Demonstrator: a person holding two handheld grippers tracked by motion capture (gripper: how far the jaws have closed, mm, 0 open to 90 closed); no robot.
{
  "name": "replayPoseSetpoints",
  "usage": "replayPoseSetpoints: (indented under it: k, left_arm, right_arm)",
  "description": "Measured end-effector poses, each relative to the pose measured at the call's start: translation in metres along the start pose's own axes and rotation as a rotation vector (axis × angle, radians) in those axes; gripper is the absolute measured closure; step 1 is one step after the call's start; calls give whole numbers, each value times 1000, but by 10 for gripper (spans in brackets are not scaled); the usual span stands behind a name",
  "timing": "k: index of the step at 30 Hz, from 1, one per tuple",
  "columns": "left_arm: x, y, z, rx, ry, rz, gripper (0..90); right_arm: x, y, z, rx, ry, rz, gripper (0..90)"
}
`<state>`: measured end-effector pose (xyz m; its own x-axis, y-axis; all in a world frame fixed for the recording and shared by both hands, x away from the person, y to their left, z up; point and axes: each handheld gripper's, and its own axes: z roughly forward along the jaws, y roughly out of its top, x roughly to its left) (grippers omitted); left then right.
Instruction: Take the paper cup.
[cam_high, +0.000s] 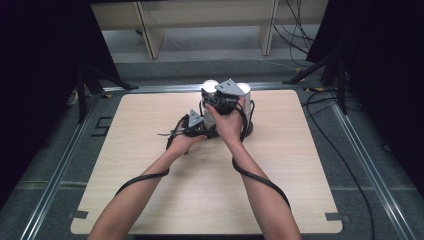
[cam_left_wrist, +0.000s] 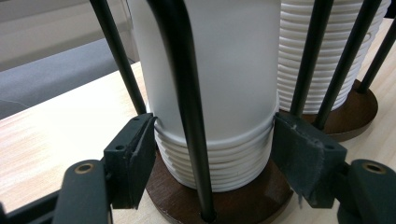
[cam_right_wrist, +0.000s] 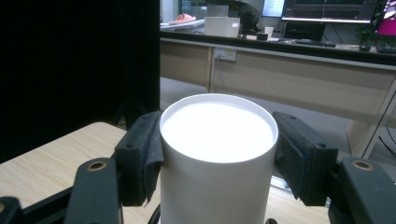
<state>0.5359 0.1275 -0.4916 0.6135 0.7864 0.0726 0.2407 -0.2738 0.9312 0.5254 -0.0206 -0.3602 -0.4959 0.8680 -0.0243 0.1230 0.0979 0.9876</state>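
Forearms reach in from the near edge of the table (cam_high: 150, 200), the left hand low beside a cup dispenser and the right hand higher over it. On the left, the left gripper (cam_high: 194, 125) sits down near the dark wooden base (cam_left_wrist: 224, 205), its jaws clamped from both sides on the ribbed rims of the nested white cup stack (cam_left_wrist: 215, 154), with a black guide rod (cam_left_wrist: 187, 107) standing right in front of the stack. A second stack of cups (cam_left_wrist: 327, 56) stands just beside it to the right on its own round base.

Moving right, the right gripper (cam_high: 223, 97) is up at the top of the dispenser. In the right gripper view its pads (cam_right_wrist: 140, 158) press on both sides of the upturned top cup (cam_right_wrist: 219, 158), just under its flat white bottom, so these jaws are closed on that cup.

The step in hand looks like peeling one cup off the stack. To do it well, I judge the left grip should pin the lower rims firmly so the rest does not ride up, while the right pulls straight up along the rods, not sideways. Squeezing gently matters, since a thin cup will likely buckle. A slight twist may free a stuck cup.
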Motion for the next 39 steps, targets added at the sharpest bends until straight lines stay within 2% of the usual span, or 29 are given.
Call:
replayPoseSetpoints:
  k: [2,3,5,6,8,9,14,15,16,17,18,19,20,21,22,23,25,26,27,28,29,30,33,34,36,37,38,39]
  left_arm:
    - [0,0,0,1,2,0,308]
    - [2,0,0,18,3,29,311]
    - [2,0,0,25,3,27,310]
    - [1,0,0,24,4,20,309]
    - [0,-1,0,8,1,5,306]
    - [-1,-1,0,4,-3,1,299]
    - [0,1,-5,1,3,3,276]
    - [0,2,-9,6,0,10,249]
    - [0,2,-9,6,0,10,233]
    - [-1,2,-13,14,-1,13,210]
    - [-1,2,-13,14,-1,13,193]
    - [0,2,-20,36,3,29,172]
    - [0,2,-20,36,3,29,161]
    - [0,3,-29,46,1,43,148]
    - [0,3,-29,46,1,43,143]
    - [-1,2,-37,33,-6,33,141]
    - [-2,0,-46,39,-4,30,139]
    - [-1,0,-51,50,-3,46,134]
    - [-1,0,-51,50,-3,46,132]
    - [-1,-1,-56,52,-4,45,132]
    - [-1,-4,-64,37,-3,34,128]
    - [-1,-4,-64,37,-3,34,127]
    - [-3,-4,-76,8,-14,55,124]
    - [-4,-5,-79,6,-16,60,124]
    - [-6,-5,-87,0,-17,69,123]
    - [-7,-5,-90,-3,-16,73,123]
    - [-8,-5,-93,-4,-17,73,123]
    - [-10,-5,-100,-17,-25,66,123]
  right_arm:
    - [0,2,-2,-1,3,0,362]
    - [0,5,-4,-26,2,-4,363]
    - [0,6,-5,-19,10,6,363]
    - [0,8,-6,-33,13,6,363]
    - [1,11,-8,-32,13,-13,363]
    - [2,13,-10,-30,17,3,363]
    - [2,16,-14,-34,19,20,363]
    - [0,17,-16,-49,26,-22,363]
    - [0,17,-16,-49,26,-22,363]
    - [2,18,-19,-44,37,12,363]
    - [2,18,-19,-44,37,12,363]
    - [2,19,-23,-49,41,-11,362]
    - [2,19,-23,-49,41,-11,362]
    - [2,18,-26,-45,46,-4,362]
    - [2,18,-26,-45,46,-4,362]
    - [4,17,-31,-37,56,26,361]
    - [3,16,-34,-38,62,22,362]
    - [1,15,-36,-39,53,7,362]
    - [1,15,-36,-39,53,7,362]
    - [2,14,-38,-27,62,34,362]
    - [-1,14,-42,-49,59,-7,361]
    - [-1,14,-42,-49,59,-7,361]
    - [1,12,-47,-34,85,41,362]
    - [1,11,-48,-42,89,46,362]
    - [0,10,-51,-42,82,25,362]
    - [1,9,-54,-28,96,45,361]
    - [1,9,-54,-28,96,45,361]
    - [3,7,-57,-44,113,57,360]
